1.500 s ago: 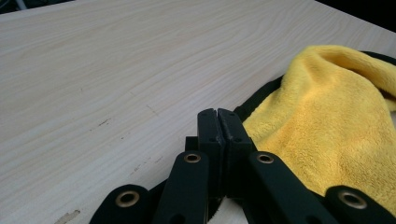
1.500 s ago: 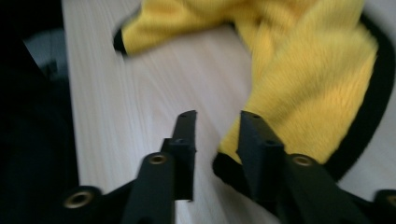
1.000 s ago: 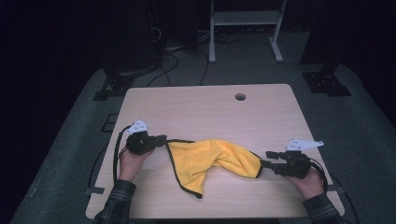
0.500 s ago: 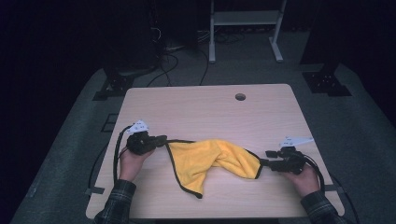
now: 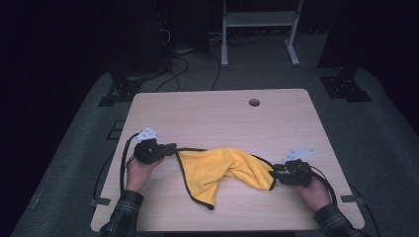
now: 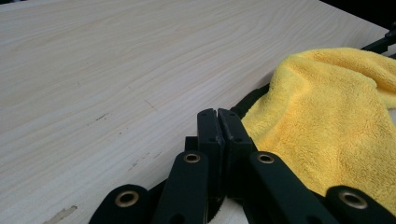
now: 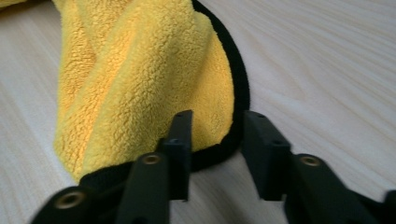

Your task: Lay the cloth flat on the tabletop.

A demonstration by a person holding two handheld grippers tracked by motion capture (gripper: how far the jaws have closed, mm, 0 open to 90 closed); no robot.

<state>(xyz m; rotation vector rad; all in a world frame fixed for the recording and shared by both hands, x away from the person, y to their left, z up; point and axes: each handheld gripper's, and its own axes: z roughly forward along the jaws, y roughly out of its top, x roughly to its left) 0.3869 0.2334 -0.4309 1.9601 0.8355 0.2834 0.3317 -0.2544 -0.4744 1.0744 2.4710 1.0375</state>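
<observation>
We see a pale wooden bench [image 5: 217, 123] with a small round cable hole [image 5: 254, 102] toward its far edge, at about one o'clock from the centre. On the near half lies a yellow microfibre cloth [image 5: 222, 170] with a black hem, bunched and twisted, stretched from nine o'clock to three o'clock between our two hands, with one loose corner hanging toward six o'clock.

The left tongs [image 5: 170, 147] sit at the cloth's nine o'clock end. In the left gripper view these left tongs [image 6: 218, 122] are pressed together, and the black hem of the cloth [image 6: 327, 116] runs in between the jaws, so they are clamped on its edge.

The right tongs [image 5: 274, 171] meet the cloth's three o'clock corner. In the right gripper view the right tongs [image 7: 215, 133] stand apart with the cloth's [image 7: 140, 79] hemmed corner lying in the gap; their jaws have just been closing, but we see space beside the right-hand jaw, so the corner is not yet pinched.
</observation>
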